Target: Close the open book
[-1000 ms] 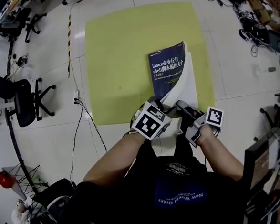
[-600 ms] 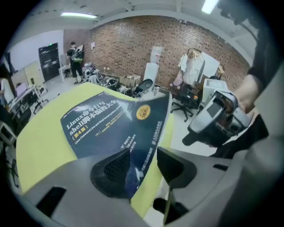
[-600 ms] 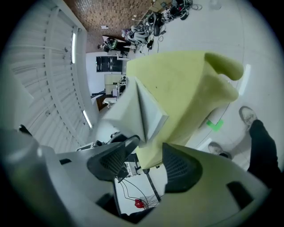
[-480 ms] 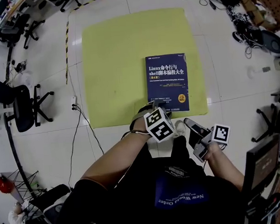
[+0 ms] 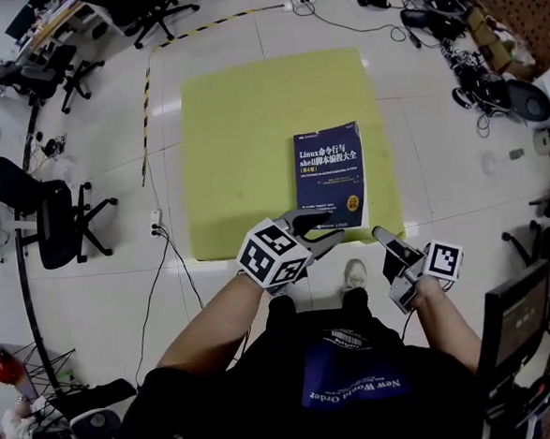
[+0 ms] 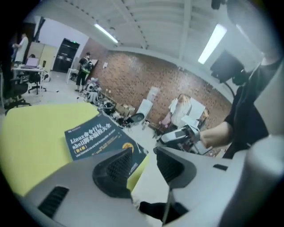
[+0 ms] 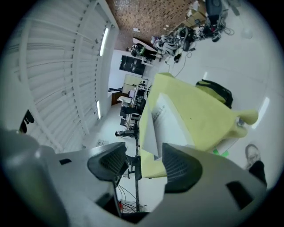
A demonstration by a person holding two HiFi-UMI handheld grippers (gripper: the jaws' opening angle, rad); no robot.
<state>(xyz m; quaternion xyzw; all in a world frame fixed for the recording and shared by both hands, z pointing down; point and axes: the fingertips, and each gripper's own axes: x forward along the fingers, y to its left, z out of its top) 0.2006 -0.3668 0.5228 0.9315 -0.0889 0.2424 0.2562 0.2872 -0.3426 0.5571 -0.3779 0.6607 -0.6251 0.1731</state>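
A dark blue book [image 5: 330,174] lies closed and flat, cover up, on the yellow mat [image 5: 242,150]. My left gripper [image 5: 325,231] hovers just off the book's near edge. Its jaws have just been opening and stand open with nothing between them. In the left gripper view the book [image 6: 100,137] lies beyond the left gripper [image 6: 144,155]. My right gripper [image 5: 387,244] hangs to the right, off the mat's near corner, open and empty. The right gripper view is rolled and shows the book's white page edge [image 7: 168,124] beyond the right gripper [image 7: 144,162].
Office chairs [image 5: 54,211] stand at the left, and a cable [image 5: 157,217] runs along the mat's left side. Black-and-yellow tape [image 5: 145,110] marks the floor. Gear and cords [image 5: 490,77] crowd the right. The person's shoe [image 5: 355,274] is below the mat.
The book's cover, raised with white pages showing a second ago, now lies flat and closed. Both grippers have drawn back from the book toward the person and risen.
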